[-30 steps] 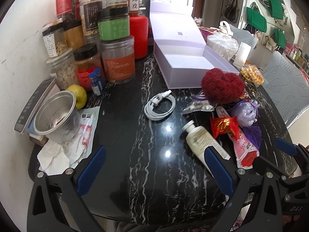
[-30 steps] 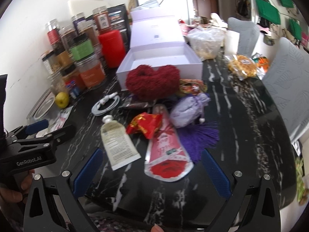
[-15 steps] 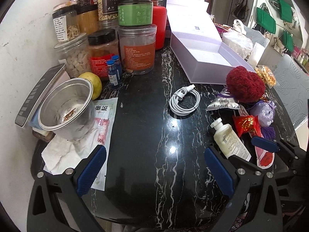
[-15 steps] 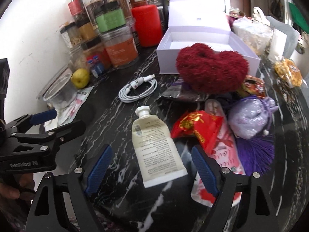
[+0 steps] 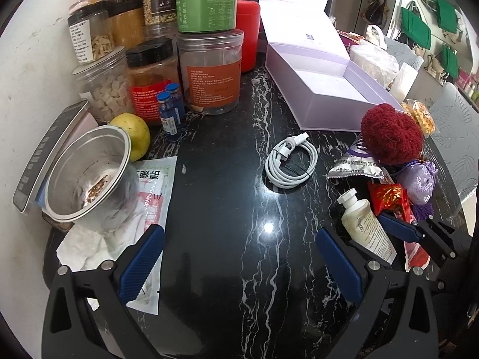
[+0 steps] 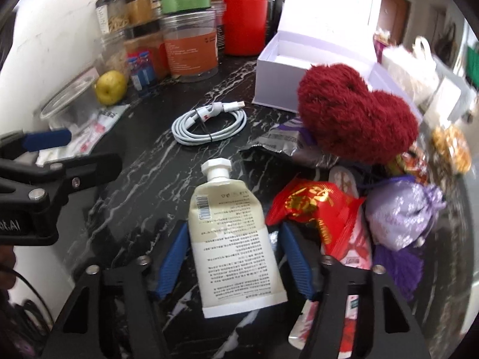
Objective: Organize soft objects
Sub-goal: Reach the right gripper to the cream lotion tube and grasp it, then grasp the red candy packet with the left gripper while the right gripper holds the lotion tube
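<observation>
On the black marbled surface (image 6: 143,179), the right gripper (image 6: 235,258) straddles the cream squeeze tube (image 6: 233,239) lying flat beside a red packet (image 6: 317,206), its jaws closing but not yet pressing it, while the left gripper (image 5: 239,266) hovers with jaws spread and empty.

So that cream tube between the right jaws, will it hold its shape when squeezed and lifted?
Probably not fully. The cream tube looks like a soft, flat-ended squeeze tube, so it may dent as the right hand-held gripper closes around its lower half. Its smooth skin could slip, and the capped end may droop slightly.
</observation>
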{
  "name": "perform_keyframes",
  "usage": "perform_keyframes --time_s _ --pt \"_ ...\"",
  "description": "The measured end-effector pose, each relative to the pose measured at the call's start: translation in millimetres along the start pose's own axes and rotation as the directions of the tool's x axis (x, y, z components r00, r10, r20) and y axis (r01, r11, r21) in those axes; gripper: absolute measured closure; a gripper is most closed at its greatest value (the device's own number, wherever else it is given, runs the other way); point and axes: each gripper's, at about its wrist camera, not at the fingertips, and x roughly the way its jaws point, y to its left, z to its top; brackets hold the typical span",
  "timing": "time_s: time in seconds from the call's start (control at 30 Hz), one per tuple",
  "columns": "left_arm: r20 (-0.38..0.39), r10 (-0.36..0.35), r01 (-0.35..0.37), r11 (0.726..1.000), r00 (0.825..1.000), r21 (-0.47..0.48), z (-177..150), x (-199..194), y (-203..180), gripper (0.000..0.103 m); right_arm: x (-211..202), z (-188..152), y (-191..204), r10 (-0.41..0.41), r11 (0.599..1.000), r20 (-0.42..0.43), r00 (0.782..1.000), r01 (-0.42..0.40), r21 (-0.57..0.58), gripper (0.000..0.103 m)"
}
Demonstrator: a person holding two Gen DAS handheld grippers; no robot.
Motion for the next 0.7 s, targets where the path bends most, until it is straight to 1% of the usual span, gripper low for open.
perform_keyframes --time_s 0.1,0.27,0.37,0.57,0.6,0.7 --pt "0.003 -0.005 0.005 1.000 1.000 0.004 2.4 0.3 -2.8 0.000 -1.8 0.2 -3.2 0.007 1.000 0.012 1.000 -0.007 0.010 0.052" --pt "0.006 -0.017 0.017 1.000 1.000 0.005 6.5 -0.2 -7.0 0.000 -11.2 -2.1 -13.4 0.089 0.995 0.017 0.996 -0.089 0.051 0.053" --pt "0.006 -0.021 0.021 1.000 1.000 0.011 8.7 0.7 -11.3 0.000 -25.2 -5.3 -15.5 0.103 0.993 0.048 0.994 -0.105 0.047 0.053" --pt "0.015 -0.059 0.059 0.998 0.998 0.023 12.4 1.3 -25.0 0.000 -57.3 -11.9 -22.1 0.073 0.996 0.103 0.992 -0.077 0.042 0.053" --pt "0.017 -0.063 0.063 0.997 0.998 0.035 13.0 1.4 -29.9 0.000 -56.6 -9.6 -21.4 0.066 0.996 0.109 0.992 -0.071 0.046 0.053" --pt "0.015 -0.080 0.079 0.994 0.997 0.073 15.8 1.5 -45.7 0.000 -71.3 -12.8 -33.1 0.031 0.995 0.142 0.989 -0.045 0.093 0.053"
